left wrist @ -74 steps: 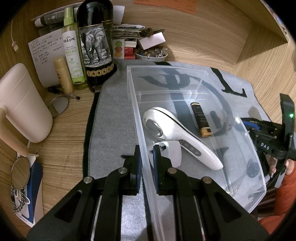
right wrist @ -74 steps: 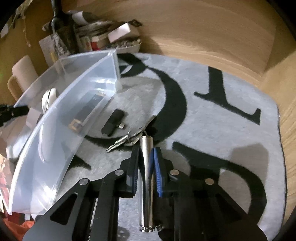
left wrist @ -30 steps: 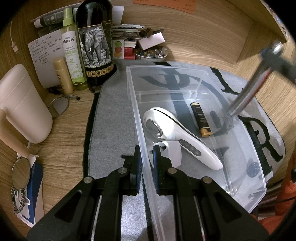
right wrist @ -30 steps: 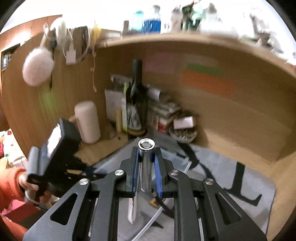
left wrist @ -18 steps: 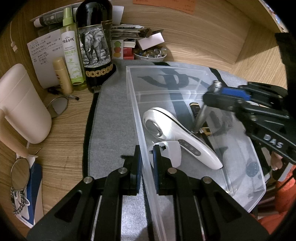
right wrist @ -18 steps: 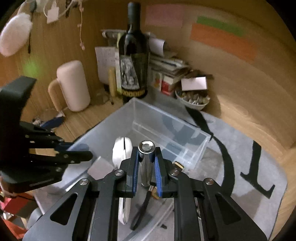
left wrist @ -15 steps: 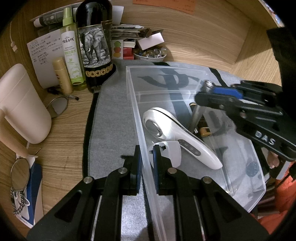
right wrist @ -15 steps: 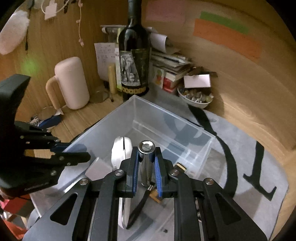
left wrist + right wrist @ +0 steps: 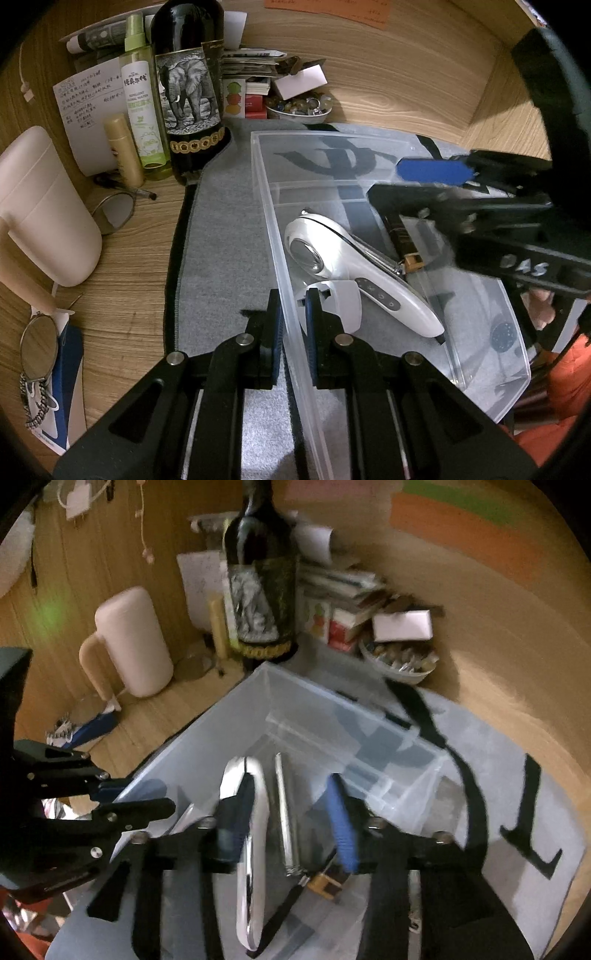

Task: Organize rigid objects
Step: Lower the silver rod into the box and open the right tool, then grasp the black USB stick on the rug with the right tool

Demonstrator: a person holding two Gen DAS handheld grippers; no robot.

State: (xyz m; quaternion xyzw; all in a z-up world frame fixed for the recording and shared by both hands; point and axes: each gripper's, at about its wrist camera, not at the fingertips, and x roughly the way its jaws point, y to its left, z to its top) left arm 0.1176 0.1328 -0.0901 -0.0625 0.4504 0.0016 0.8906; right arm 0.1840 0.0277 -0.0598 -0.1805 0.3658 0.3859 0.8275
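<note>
A clear plastic bin sits on the grey mat. My left gripper is shut on the bin's left wall. Inside lie a white handheld device, a dark tube with a gold cap and a silver metal cylinder, which also shows in the left wrist view beside the white device. My right gripper is open above the bin, with the cylinder lying between and below its fingers. It shows at the right of the left wrist view.
A dark wine bottle, a green spray bottle, a small tan bottle, papers and a bowl of small items stand behind the bin. A cream-coloured mug and mirrors are at the left.
My right gripper carried the silver cylinder from the mat over the bin, lowered it, then opened. The cylinder now lies in the bin. My left gripper has not moved.
</note>
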